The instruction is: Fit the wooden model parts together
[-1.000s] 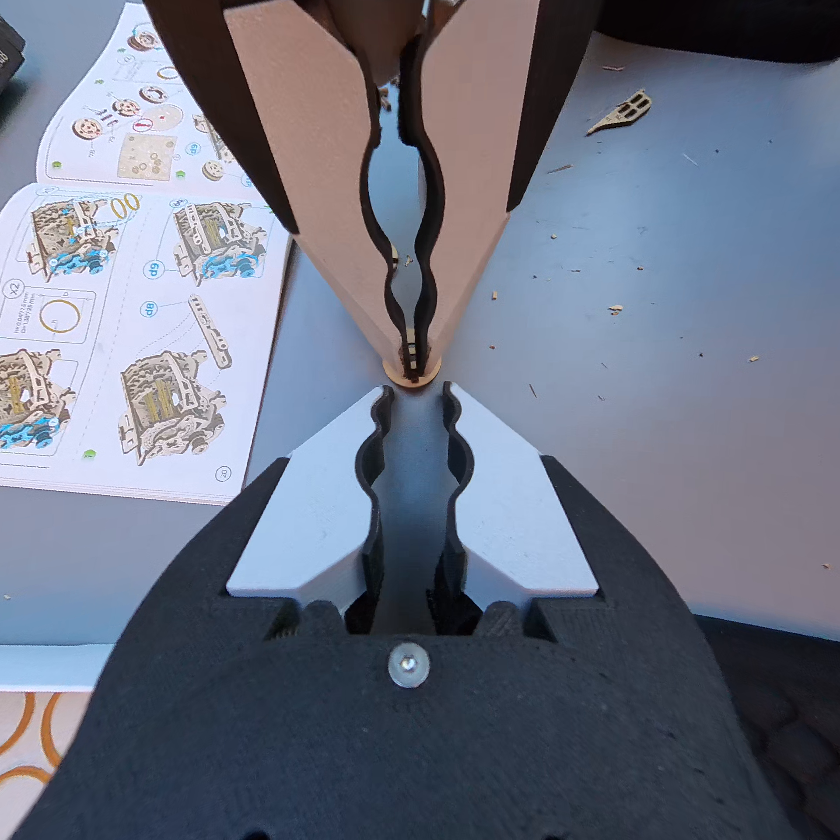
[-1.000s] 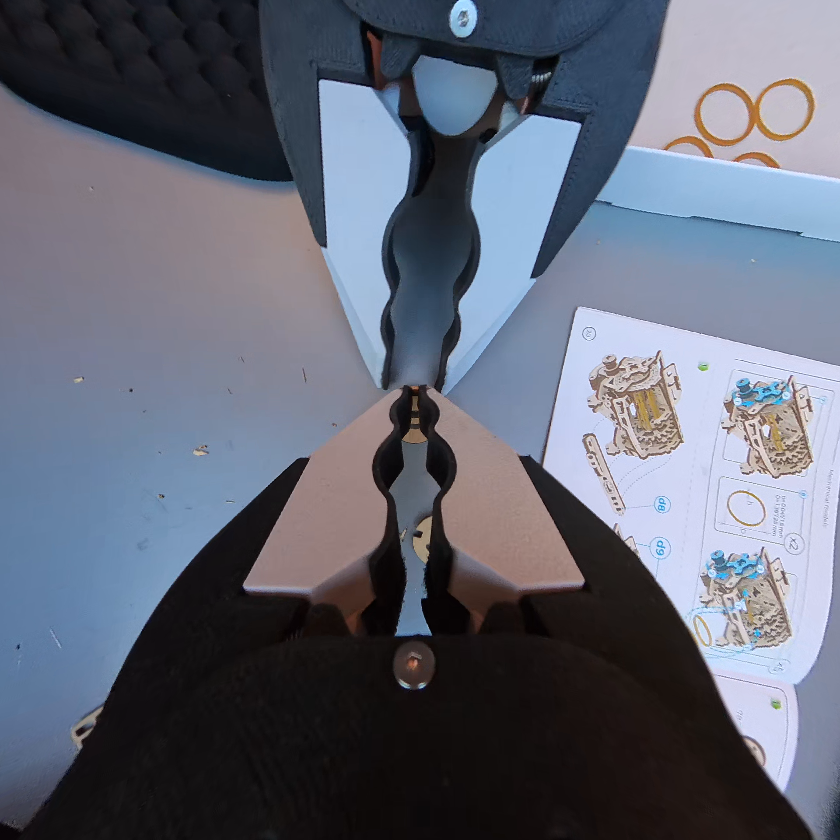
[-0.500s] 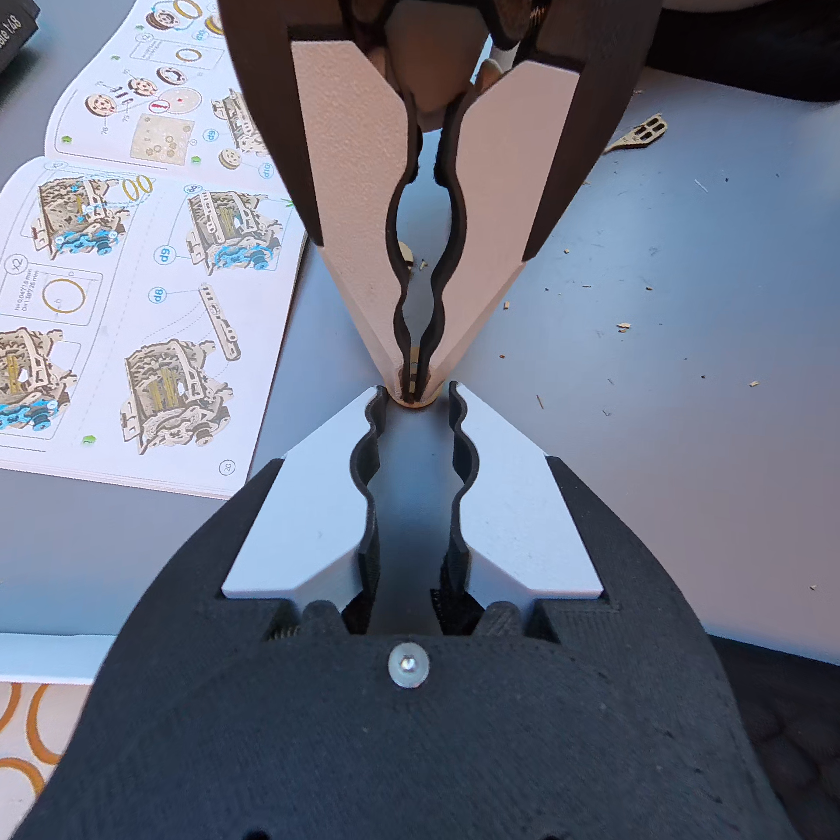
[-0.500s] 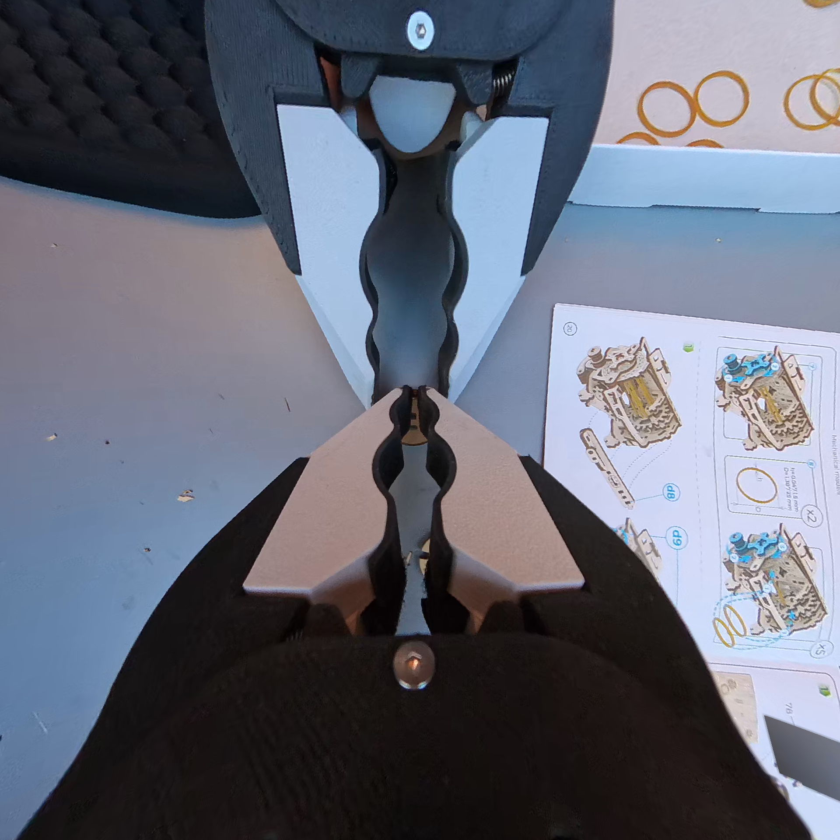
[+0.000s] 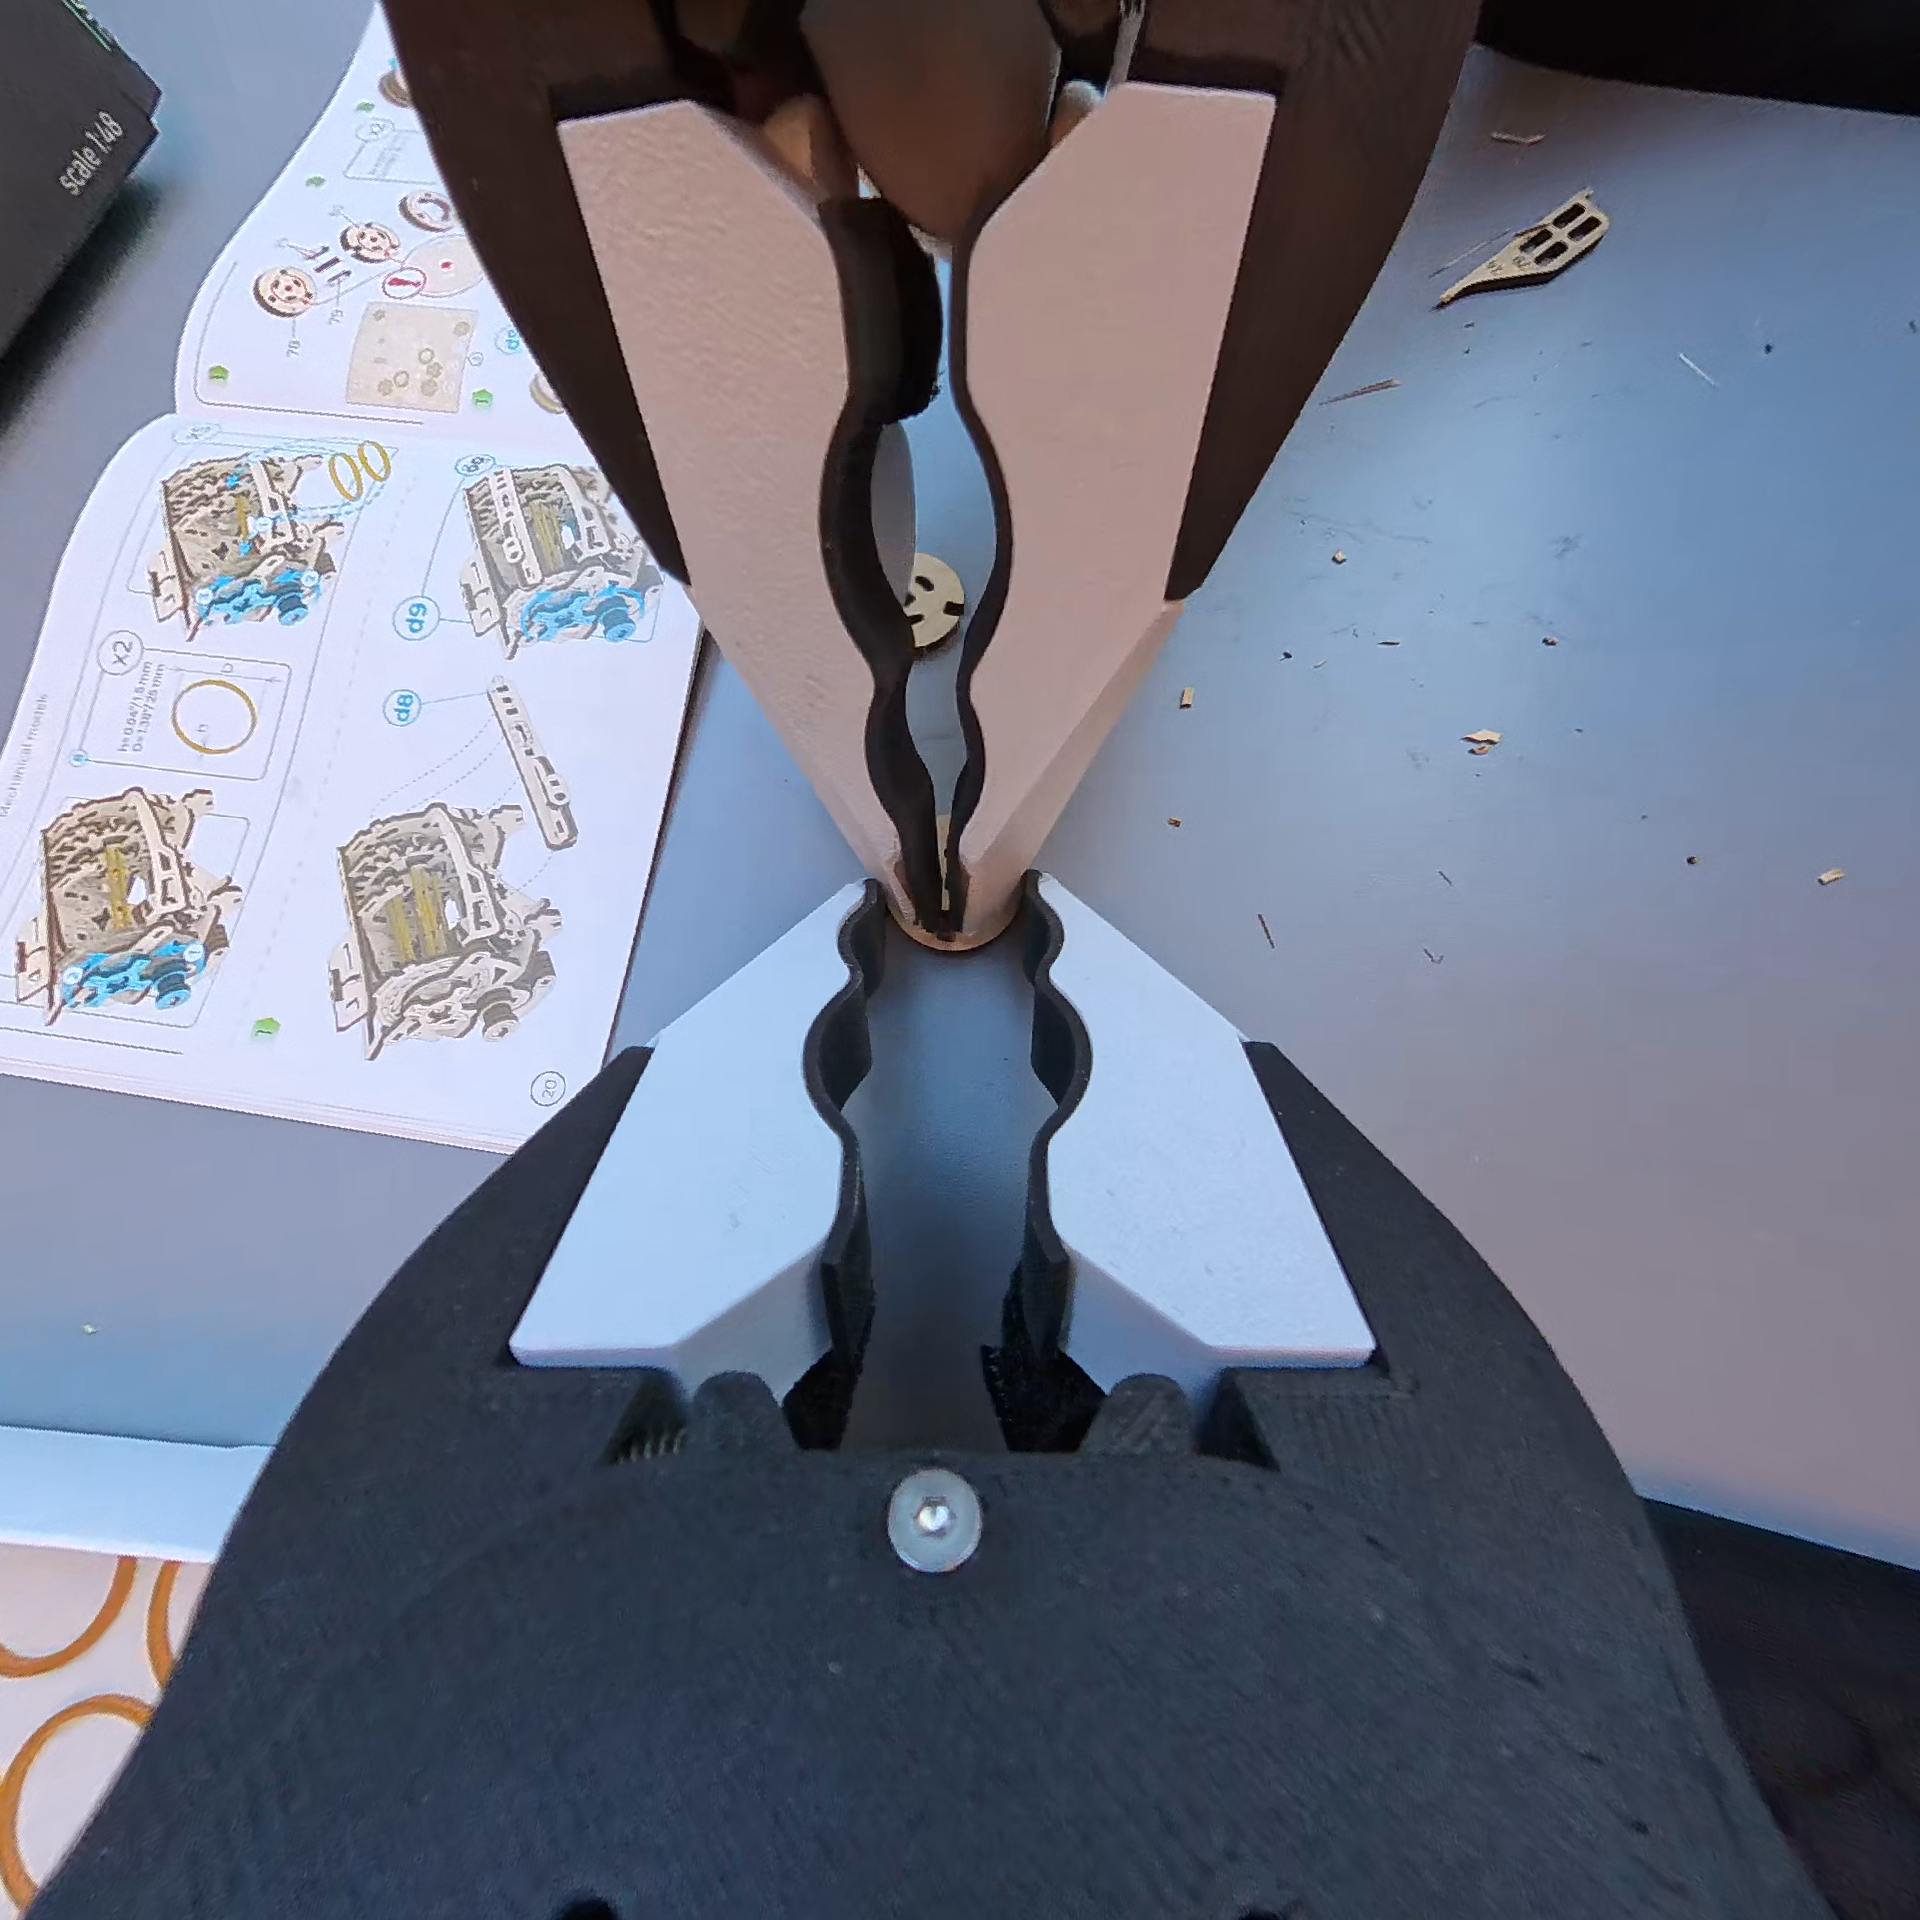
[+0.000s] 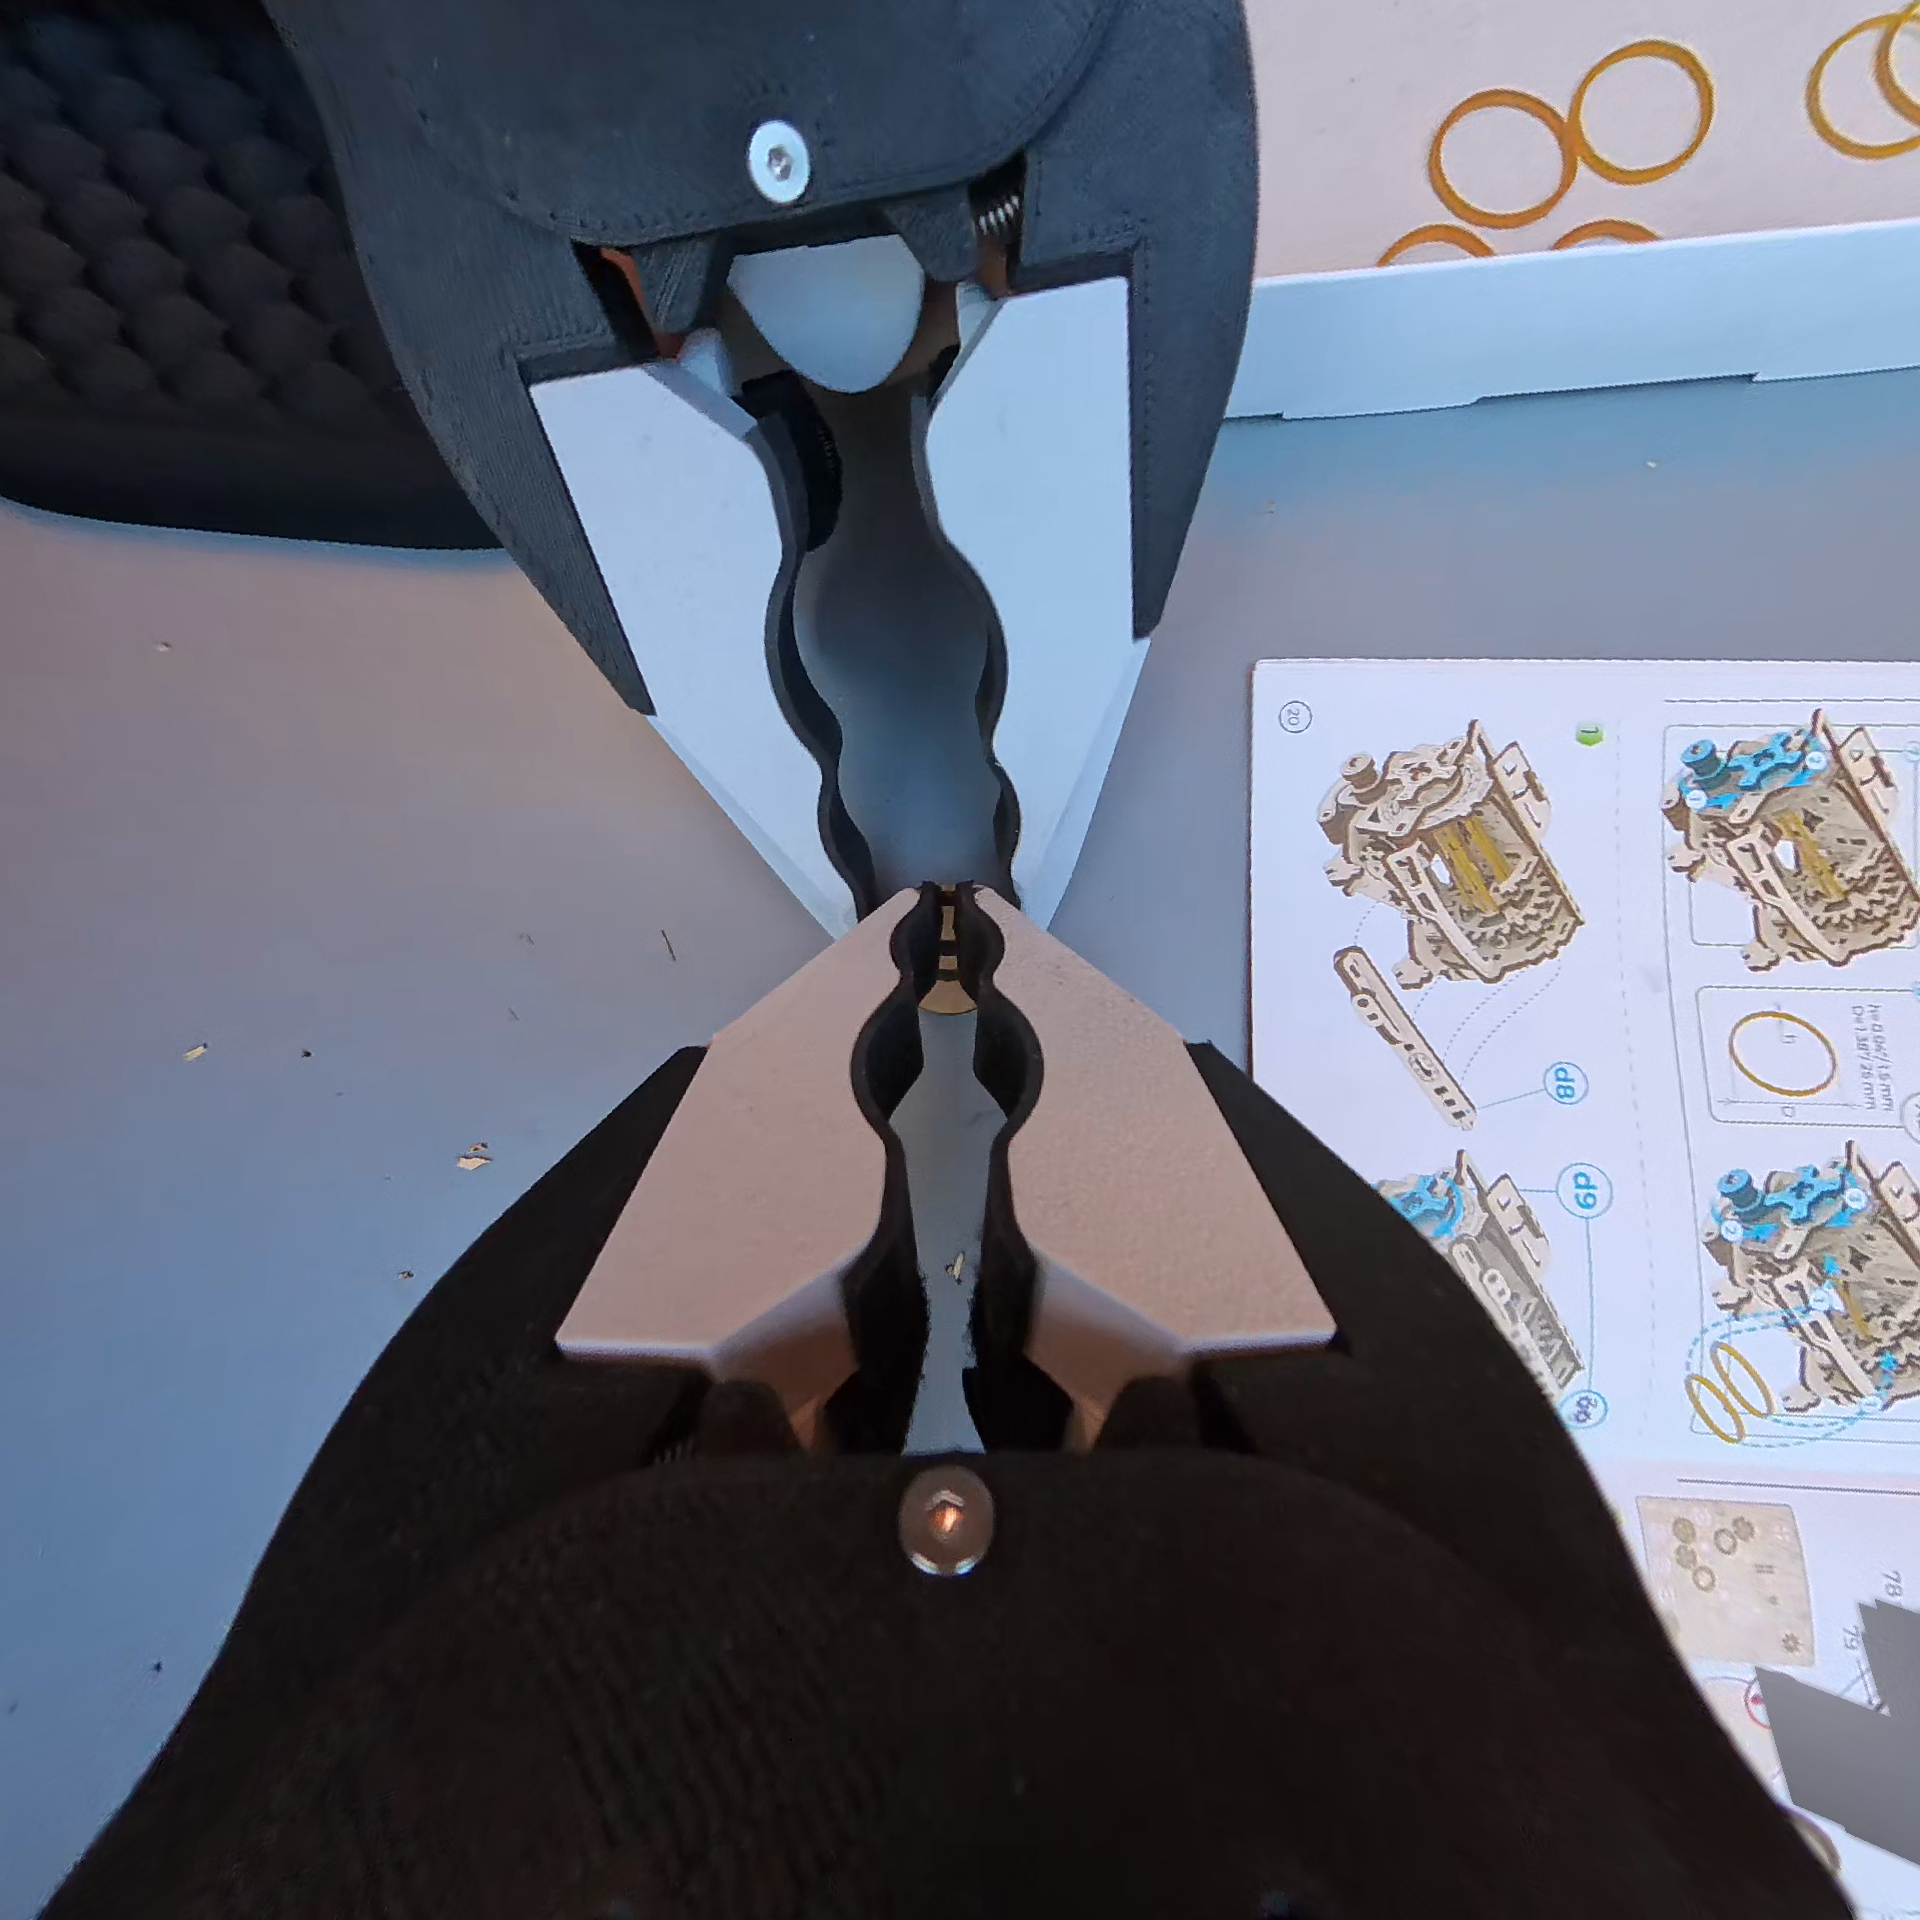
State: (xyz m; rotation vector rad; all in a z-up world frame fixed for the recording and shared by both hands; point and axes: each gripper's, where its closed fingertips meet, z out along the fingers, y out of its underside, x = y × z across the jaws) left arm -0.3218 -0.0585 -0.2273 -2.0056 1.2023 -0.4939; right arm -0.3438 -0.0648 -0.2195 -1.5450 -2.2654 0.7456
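Instruction booklet (image 5: 312, 727) flat at 9 o'clock, untouched. Centre: left gripper (image 5: 951, 899) gaping wide, empty, tips bracketing small wooden disc part (image 5: 948, 930). Right gripper (image 5: 940, 904) coming in from 12, pinched tight on that part. Second disc (image 5: 935, 615) loose on table (image 5: 1558, 1039) behind. Scrap piece (image 5: 1527, 249) at 2 o'clock. Fit looks barely started; mating still to do.

The left tongs (image 5: 951, 894) stand open, white fingers spread. The right tongs (image 6: 948, 906) face them tip to tip, tan fingers pinched nearly closed, apparently clamping something thin that is mostly hidden between the pads.
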